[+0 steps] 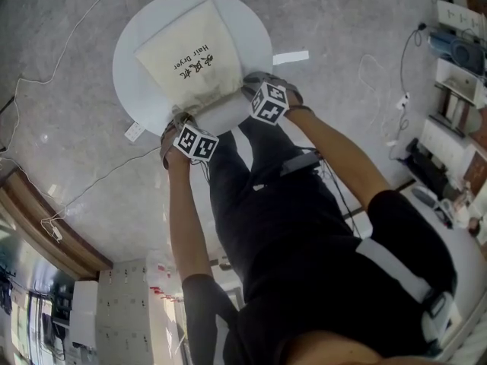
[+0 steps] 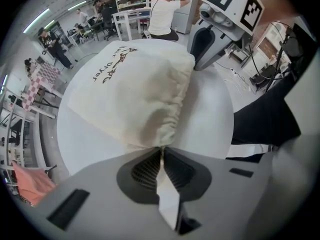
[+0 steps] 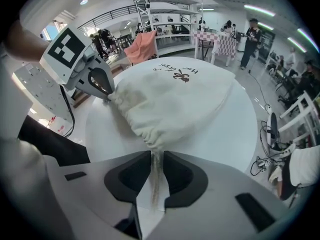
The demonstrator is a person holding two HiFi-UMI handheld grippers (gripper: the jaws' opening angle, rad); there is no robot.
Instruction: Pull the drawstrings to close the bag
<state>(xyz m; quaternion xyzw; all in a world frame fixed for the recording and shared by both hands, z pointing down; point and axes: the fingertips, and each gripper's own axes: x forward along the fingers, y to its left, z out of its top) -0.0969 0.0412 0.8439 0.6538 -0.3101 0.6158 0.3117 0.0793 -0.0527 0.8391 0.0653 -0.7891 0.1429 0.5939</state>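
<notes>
Flat on round white table: cream cloth drawstring bag with dark print, mouth gathered. Pinched at one mouth corner in left gripper, jaws closed together; at the other corner, frayed cream drawstring nipped between narrow jaws of right gripper.

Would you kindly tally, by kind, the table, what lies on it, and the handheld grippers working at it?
Cream drawstring bag: 1
Round white table: 1
Grippers: 2 (left gripper, right gripper)
Total: 4
</notes>
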